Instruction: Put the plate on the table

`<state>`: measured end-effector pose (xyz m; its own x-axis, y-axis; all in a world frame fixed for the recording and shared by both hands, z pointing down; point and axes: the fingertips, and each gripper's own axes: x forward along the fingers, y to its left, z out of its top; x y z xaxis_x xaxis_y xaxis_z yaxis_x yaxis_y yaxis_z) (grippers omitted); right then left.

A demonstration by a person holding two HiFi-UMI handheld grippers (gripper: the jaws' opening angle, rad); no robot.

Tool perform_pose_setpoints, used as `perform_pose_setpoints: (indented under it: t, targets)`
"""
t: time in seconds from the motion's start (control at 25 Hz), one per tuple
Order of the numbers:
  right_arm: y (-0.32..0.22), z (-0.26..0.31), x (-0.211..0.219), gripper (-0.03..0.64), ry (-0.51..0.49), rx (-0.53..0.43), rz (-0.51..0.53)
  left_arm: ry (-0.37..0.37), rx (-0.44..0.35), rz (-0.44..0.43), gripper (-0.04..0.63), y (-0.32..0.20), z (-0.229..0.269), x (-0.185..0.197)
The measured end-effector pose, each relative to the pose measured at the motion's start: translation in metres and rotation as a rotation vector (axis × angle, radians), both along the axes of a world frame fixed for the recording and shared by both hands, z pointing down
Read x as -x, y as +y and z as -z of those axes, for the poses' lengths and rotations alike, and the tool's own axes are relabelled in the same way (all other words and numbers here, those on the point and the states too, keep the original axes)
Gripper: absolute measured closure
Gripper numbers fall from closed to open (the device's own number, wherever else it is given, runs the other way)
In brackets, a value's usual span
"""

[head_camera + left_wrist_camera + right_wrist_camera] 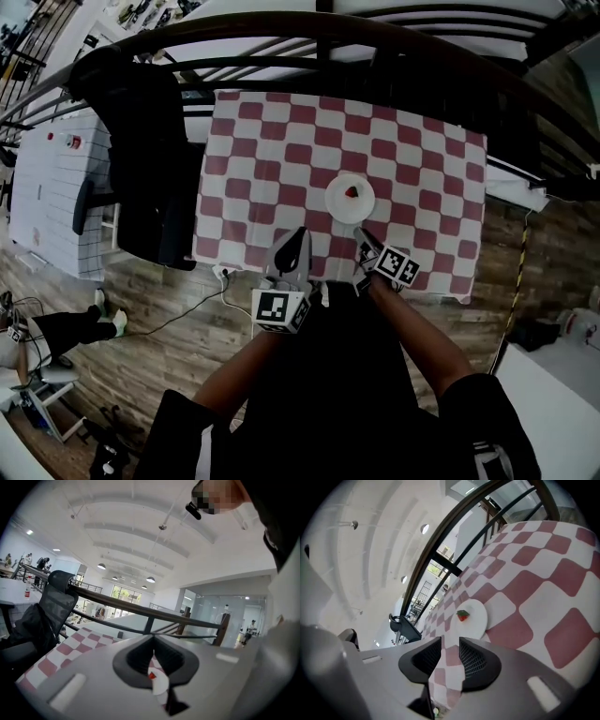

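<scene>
A white plate [341, 208] with a strawberry [352, 192] on it rests flat on the table [422, 169], which has a red and white checked cloth. Both grippers hover over the table's near edge, apart from the plate. My left gripper [298, 234] is to the plate's near left, its tips together and nothing held. My right gripper [364, 234] points at the plate's near rim with a gap between its pads and nothing in it. In the right gripper view the plate [474, 620] and strawberry [462, 615] lie just beyond the right gripper [450, 641]. In the left gripper view the left gripper [153, 639] lets a sliver of plate [160, 686] show.
A black office chair [141, 159] draped with dark clothing stands at the table's left side. A dark railing [328, 28] runs behind the table. A white cabinet [56, 187] is far left, a cable [187, 309] lies on the wood floor, and a seated person's legs [56, 328] show lower left.
</scene>
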<state>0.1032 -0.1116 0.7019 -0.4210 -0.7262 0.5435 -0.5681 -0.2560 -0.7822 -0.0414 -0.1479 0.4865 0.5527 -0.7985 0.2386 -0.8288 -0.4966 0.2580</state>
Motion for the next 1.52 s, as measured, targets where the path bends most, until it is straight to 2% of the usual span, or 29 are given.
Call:
perform_pose_setpoints:
  t: [0.2, 0.36, 0.44, 0.68, 0.84, 1.0, 1.08, 1.28, 1.52]
  targets:
    - [0.005, 0.056, 0.005, 0.502, 0.06, -0.105, -0.033, -0.017, -0.019, -0.062, 0.588, 0.016, 0.001, -0.002]
    - [0.011, 0.104, 0.003, 0.595, 0.221, -0.211, -0.029, -0.052, -0.069, -0.11, 0.588, 0.024, 0.009, -0.004]
    - [0.011, 0.132, 0.009, 0.615, 0.29, -0.281, -0.001, -0.041, -0.089, -0.122, 0.588, 0.026, 0.016, -0.003]
    - [0.019, 0.191, 0.033, 0.618, 0.451, -0.416, 0.073, -0.026, -0.095, -0.121, 0.588, 0.033, 0.03, 0.004]
    - [0.025, 0.221, 0.045, 0.618, 0.568, -0.483, 0.099, 0.004, -0.137, -0.144, 0.588, 0.044, 0.058, -0.001]
    - [0.036, 0.253, 0.057, 0.618, 0.609, -0.554, 0.097, 0.0, -0.21, -0.134, 0.588, 0.057, 0.085, -0.002]
    - [0.04, 0.267, 0.061, 0.618, 0.631, -0.583, 0.099, -0.01, -0.223, -0.156, 0.588, 0.064, 0.091, -0.006]
    - [0.05, 0.291, 0.065, 0.618, 0.722, -0.632, 0.077, -0.014, -0.166, -0.199, 0.588, 0.071, 0.086, -0.017]
    - [0.062, 0.291, 0.06, 0.618, 0.782, -0.607, 0.017, -0.041, -0.159, -0.204, 0.588, 0.073, 0.08, -0.021]
